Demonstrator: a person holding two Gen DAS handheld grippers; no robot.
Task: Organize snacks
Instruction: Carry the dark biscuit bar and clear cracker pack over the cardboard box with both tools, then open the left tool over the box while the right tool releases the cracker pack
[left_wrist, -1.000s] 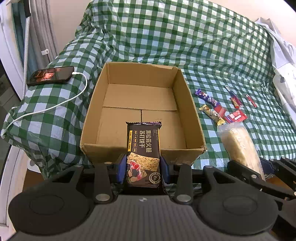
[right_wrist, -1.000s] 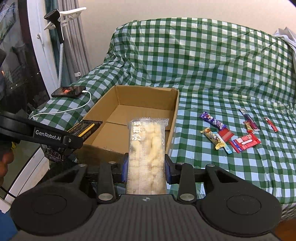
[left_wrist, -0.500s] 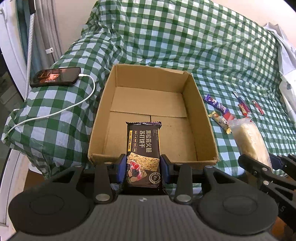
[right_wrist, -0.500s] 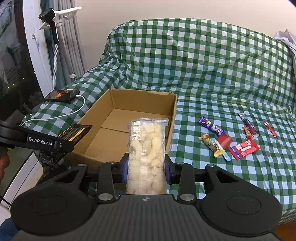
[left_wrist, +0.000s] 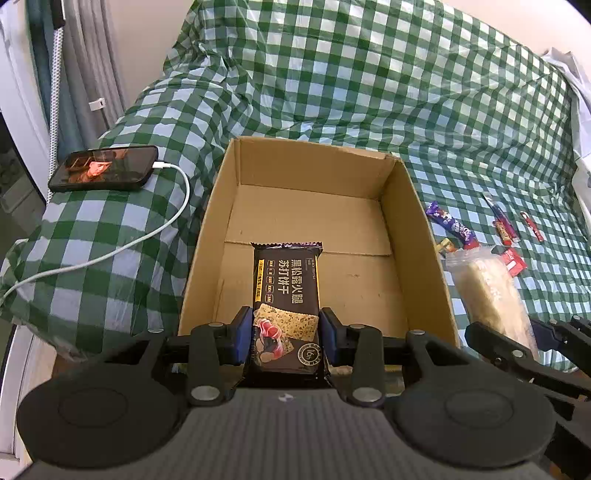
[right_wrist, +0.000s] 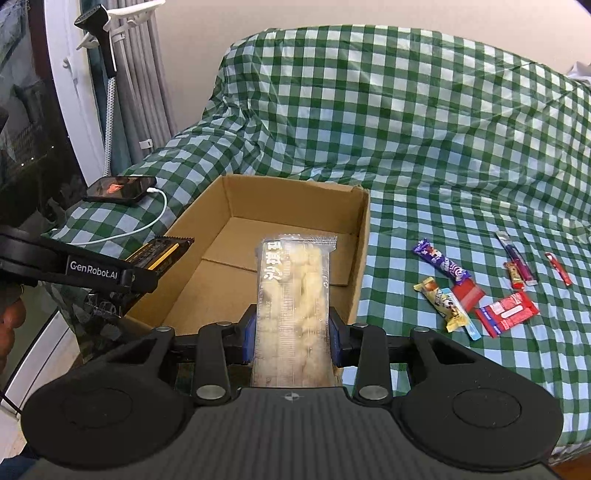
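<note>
Cardboard forms the open box (left_wrist: 421, 236), which is set on a green-and-white checked cover (left_wrist: 369, 92) and is seen with nothing on its floor. A black cracker packet (left_wrist: 286, 295) is clamped between the jaws of the left gripper (left_wrist: 286, 334) and is held over the near part of the box. A clear packet of pale puffed snack (right_wrist: 293, 306) is gripped between the jaws of the right gripper (right_wrist: 291, 338), above the box's near right corner. Several small wrapped bars (right_wrist: 443, 264) are scattered on the cover to the right of the box. A phone (left_wrist: 103, 173) with a white cable (left_wrist: 110, 251) plugged in is laid to its left.
</note>
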